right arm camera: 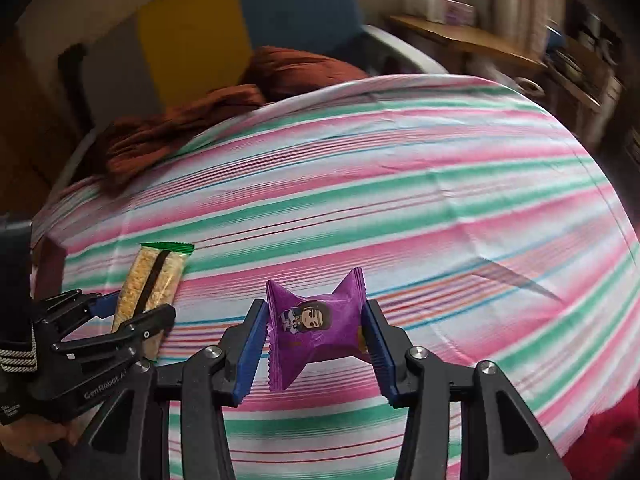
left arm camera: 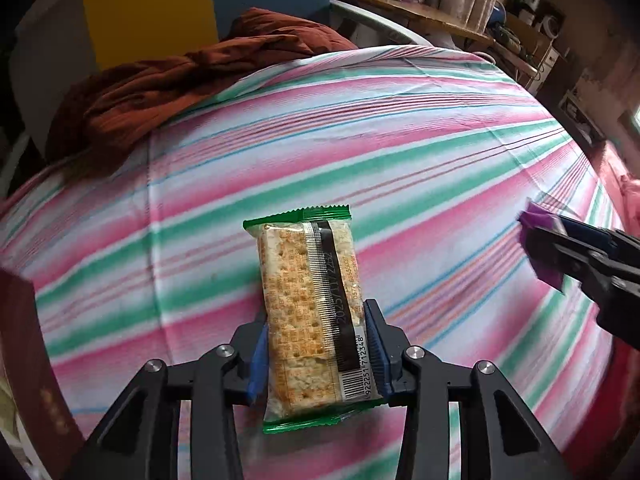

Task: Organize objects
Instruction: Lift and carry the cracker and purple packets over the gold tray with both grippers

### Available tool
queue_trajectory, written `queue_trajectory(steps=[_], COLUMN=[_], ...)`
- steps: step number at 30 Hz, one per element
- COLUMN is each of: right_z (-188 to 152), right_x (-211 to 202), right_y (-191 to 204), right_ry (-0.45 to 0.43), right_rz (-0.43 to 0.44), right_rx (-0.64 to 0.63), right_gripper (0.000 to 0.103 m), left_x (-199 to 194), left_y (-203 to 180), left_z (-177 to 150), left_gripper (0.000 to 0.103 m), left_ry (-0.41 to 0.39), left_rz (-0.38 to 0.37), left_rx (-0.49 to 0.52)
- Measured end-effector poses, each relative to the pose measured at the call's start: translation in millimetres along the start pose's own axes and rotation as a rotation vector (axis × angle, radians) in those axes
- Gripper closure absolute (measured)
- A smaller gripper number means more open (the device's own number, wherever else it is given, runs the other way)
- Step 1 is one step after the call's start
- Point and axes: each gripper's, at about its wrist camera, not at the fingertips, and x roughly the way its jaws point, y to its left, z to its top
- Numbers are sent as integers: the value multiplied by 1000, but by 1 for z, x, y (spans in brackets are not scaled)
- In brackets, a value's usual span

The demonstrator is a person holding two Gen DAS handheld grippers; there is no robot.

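Only right wrist view shows purple packet (right arm camera: pixel 316 326) face, cartoon figure.

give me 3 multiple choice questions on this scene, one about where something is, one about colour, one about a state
1. Where does the rust-brown cloth lie?
A. bunched at the far left edge of the striped sheet
B. between the right gripper's fingers
C. under the cracker packet

2. What colour are the sealed ends of the cracker packet?
A. purple
B. green
C. yellow

3. What is the state of the right gripper?
A. open and holding nothing
B. shut on the purple snack packet
C. shut on the cracker packet

Answers:
1. A: the rust-brown cloth sits heaped at the far left of the striped sheet.
2. B: the cracker packet, held by the left gripper, has green crimped ends.
3. B: the right gripper pinches the purple snack packet from both sides.
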Motion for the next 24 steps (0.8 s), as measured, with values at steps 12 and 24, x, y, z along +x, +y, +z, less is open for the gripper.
queue_trajectory(steps=[12, 24], right_z=[-3, -9], right_x=[-2, 6], right_y=[17, 34], right_ry=[-14, 16], right_rz=[19, -5], right_rx=[-65, -138], right_gripper=[55, 55], left_x=[-73, -142], left_y=[8, 34], left_z=[-36, -67], left_gripper=[61, 60], left_ry=[-191, -319], left_rz=[26, 27], left_rx=[7, -38])
